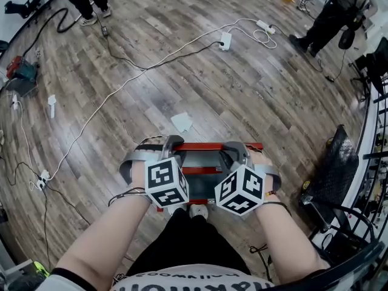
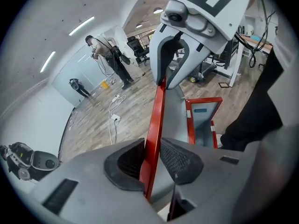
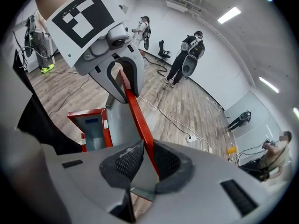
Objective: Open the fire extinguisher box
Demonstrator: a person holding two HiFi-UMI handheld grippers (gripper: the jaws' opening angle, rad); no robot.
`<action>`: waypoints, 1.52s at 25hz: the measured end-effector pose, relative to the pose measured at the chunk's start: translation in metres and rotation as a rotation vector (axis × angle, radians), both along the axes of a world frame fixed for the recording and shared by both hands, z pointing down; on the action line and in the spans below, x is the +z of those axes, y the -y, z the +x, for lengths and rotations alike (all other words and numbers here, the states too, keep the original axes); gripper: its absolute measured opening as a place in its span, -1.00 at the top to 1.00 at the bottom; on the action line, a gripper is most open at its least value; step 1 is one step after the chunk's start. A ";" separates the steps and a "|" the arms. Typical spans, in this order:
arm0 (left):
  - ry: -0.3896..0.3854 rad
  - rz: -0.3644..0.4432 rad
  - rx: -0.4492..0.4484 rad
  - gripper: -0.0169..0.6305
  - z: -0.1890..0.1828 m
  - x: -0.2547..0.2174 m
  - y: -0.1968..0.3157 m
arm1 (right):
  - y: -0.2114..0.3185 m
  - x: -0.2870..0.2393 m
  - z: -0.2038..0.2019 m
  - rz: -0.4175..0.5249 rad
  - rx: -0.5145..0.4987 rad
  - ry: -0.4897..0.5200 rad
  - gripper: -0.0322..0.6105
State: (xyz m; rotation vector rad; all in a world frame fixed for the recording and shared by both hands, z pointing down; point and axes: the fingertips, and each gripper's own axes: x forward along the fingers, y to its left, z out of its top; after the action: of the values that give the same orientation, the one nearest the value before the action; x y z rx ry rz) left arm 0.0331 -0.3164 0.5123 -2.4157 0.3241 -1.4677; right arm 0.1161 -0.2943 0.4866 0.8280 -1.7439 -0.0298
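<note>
A wood-plank floor (image 1: 182,71) strewn with cables (image 1: 121,90) and a power strip (image 1: 225,40) stretches across a bright workroom, where people (image 1: 327,17) stand at the far edges. At the wearer's feet sits the red fire extinguisher box (image 2: 188,122), its interior already showing. The left gripper (image 2: 150,160) and the right gripper (image 3: 147,160) are both clamped on the red free edge of the lid (image 3: 134,111), one towards each end. Each has one ribbed pad on the outer face and the other on the grey inner panel. Each gripper's camera shows the other across the lid, biting the same rim. The two-point hold appears chosen to lift the wide panel evenly, so that it neither twists on its hinge nor slips from a single pinch. Both grippers angle steeply downward over the box, the marker cubes (image 1: 167,182) facing up toward the head camera. The lid stands partly raised, so the opening looks well under way, though it has not swung fully back. A scrap of paper (image 1: 182,122) lies on the floor just beyond the box.
</note>
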 end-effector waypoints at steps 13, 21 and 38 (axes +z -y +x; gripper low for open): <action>-0.092 -0.014 -0.034 0.64 0.003 0.006 0.019 | 0.019 0.006 0.003 0.016 0.048 0.012 0.69; -0.071 -0.093 -0.078 0.64 0.009 0.015 0.033 | 0.032 0.012 0.008 -0.001 -0.059 0.033 0.71; -0.017 -0.098 -0.171 0.68 0.003 0.049 0.058 | 0.061 0.041 0.005 -0.005 -0.114 0.096 0.72</action>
State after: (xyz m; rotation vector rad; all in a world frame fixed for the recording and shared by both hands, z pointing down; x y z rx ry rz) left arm 0.0362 -0.3744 0.5609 -2.5335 0.4834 -1.5686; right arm 0.1214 -0.3555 0.5279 0.7356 -1.8795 -0.0630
